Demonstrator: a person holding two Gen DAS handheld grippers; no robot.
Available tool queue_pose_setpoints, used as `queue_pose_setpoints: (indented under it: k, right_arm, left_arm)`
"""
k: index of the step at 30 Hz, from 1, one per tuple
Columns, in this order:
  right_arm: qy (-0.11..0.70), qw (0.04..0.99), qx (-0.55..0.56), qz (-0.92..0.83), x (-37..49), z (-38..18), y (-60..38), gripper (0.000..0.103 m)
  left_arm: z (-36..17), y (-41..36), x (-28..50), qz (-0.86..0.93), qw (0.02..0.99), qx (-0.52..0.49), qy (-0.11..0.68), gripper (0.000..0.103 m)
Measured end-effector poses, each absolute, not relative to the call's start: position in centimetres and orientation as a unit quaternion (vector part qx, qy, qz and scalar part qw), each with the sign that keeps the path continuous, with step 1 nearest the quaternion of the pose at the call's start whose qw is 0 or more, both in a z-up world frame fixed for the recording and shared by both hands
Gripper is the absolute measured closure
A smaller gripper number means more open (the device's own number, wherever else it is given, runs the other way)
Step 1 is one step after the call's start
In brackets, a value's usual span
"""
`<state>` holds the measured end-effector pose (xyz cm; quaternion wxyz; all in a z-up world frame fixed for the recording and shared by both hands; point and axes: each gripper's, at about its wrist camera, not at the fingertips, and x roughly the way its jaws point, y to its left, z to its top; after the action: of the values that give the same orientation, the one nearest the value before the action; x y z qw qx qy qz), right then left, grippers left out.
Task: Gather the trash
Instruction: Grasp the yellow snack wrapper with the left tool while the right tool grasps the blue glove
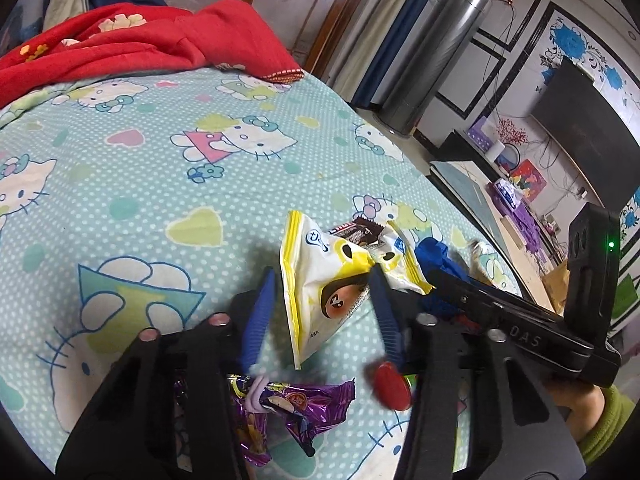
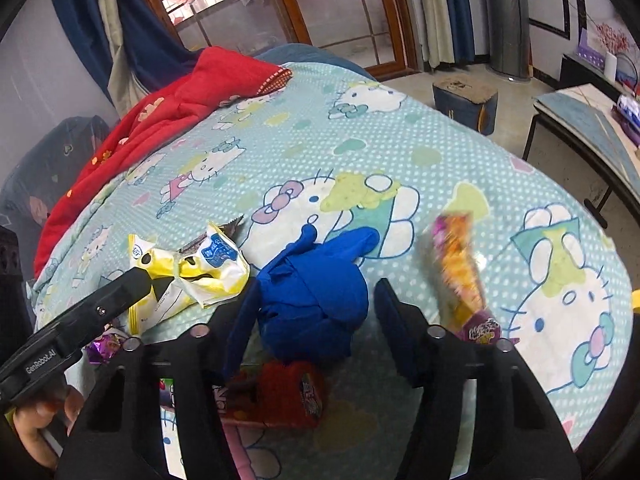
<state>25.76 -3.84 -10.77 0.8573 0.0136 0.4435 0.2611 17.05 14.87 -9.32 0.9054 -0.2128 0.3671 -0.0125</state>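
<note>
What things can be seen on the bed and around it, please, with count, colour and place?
yellow-white wrapper: one, between the left fingers
blue glove: one, crumpled, between the right fingers
purple wrapper: one, near edge, under left gripper
orange wrapper: one, blurred, right of glove
red packet: one, below glove
bedsheet: one, turquoise, cat print
red quilt: one, far end
television: one, black, wall
left gripper: black, blue fingers, open
right gripper: black, blue fingers, open
</note>
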Motion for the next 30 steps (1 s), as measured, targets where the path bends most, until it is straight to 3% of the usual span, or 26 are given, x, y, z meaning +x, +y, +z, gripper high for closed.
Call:
queue_pose_setpoints:
  k: [5,9,30]
  right_arm:
    - [0.438,0.863,0.009,0.253,25.5,-10.9,-4.0,0.066]
    - [0.432,0.864,0.01,0.257,25.2,-10.7,-4.1,0.08]
    - [0.353,0.891,0.036,0.283,20.3,-4.4,-8.4,0.081]
  left_arm:
    - [-9.3,14.8,17.0,-0.016,0.905,-0.214,0.368,0.09]
    - [-9.1,14.5,16.8,-0.021,0.907,-0.208,0.366,0.093]
    - [-4.3,11.9,14.8,-0.045,0.938,-0.167,0.3,0.095]
